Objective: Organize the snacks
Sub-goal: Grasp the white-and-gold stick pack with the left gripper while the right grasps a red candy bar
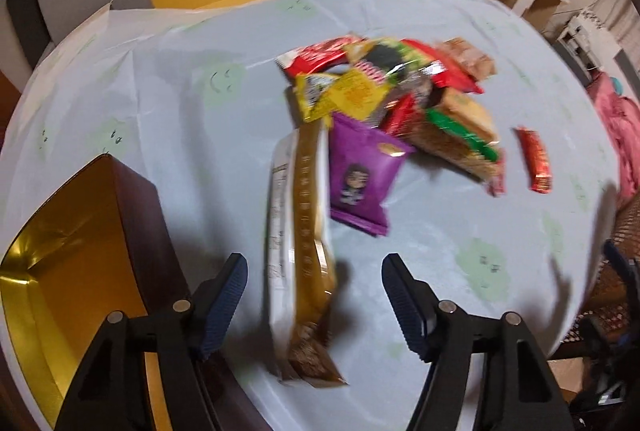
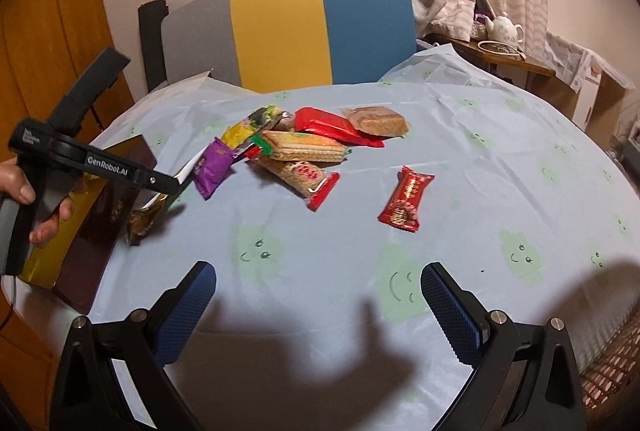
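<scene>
Beside the gold box (image 1: 60, 271) on the tabletop (image 1: 460, 231), the long packet (image 1: 304, 251) is being straddled, untouched, by the left hand-held gripper (image 1: 314, 291), whose spread jaws should be centred before closing.

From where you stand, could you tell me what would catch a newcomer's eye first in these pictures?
First, the bright heap of snack packets in the middle of the pale blue tablecloth, with one red candy lying apart to its right. Next, the long gold packet between the open jaws of the left gripper, beside the gold-lined box at the table's left edge.
</scene>
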A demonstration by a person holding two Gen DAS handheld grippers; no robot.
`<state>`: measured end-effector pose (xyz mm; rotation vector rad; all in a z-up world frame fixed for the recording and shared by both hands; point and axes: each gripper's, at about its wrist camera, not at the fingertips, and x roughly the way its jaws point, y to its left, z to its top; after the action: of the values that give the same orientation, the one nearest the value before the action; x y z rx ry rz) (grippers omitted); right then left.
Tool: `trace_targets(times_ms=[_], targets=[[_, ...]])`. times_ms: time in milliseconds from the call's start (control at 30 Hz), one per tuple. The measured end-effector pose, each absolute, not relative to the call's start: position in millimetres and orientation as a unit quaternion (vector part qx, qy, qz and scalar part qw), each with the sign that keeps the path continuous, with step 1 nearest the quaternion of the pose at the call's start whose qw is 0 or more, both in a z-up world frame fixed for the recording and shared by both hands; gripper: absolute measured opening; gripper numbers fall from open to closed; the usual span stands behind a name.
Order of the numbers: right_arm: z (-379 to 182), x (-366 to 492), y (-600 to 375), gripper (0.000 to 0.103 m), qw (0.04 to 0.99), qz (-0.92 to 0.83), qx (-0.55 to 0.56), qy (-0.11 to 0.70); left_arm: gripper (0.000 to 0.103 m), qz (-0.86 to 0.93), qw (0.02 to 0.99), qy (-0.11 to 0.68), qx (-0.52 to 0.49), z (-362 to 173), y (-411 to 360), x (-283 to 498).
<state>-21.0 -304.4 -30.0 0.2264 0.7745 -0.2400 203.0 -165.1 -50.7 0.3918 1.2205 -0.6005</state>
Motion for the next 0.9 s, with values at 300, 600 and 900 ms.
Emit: trace_targets(times_ms=[300,600,900], targets=[[-27,-16,-332,0.103,0.902,-0.141,0.141,0.383,0.038,-0.264,0.763,0.568,0.161,-62,-161,202],[-28,7,-372,0.103,0.869,-0.165,0.232,0.404,0.032,-0.277,0.774,0.562,0.096,-62,-138,164],[-45,68,-401,0.076,0.844,-0.208,0.225,0.441,0.031,-0.291,0.783,0.546,0.071,-60,-122,121]])
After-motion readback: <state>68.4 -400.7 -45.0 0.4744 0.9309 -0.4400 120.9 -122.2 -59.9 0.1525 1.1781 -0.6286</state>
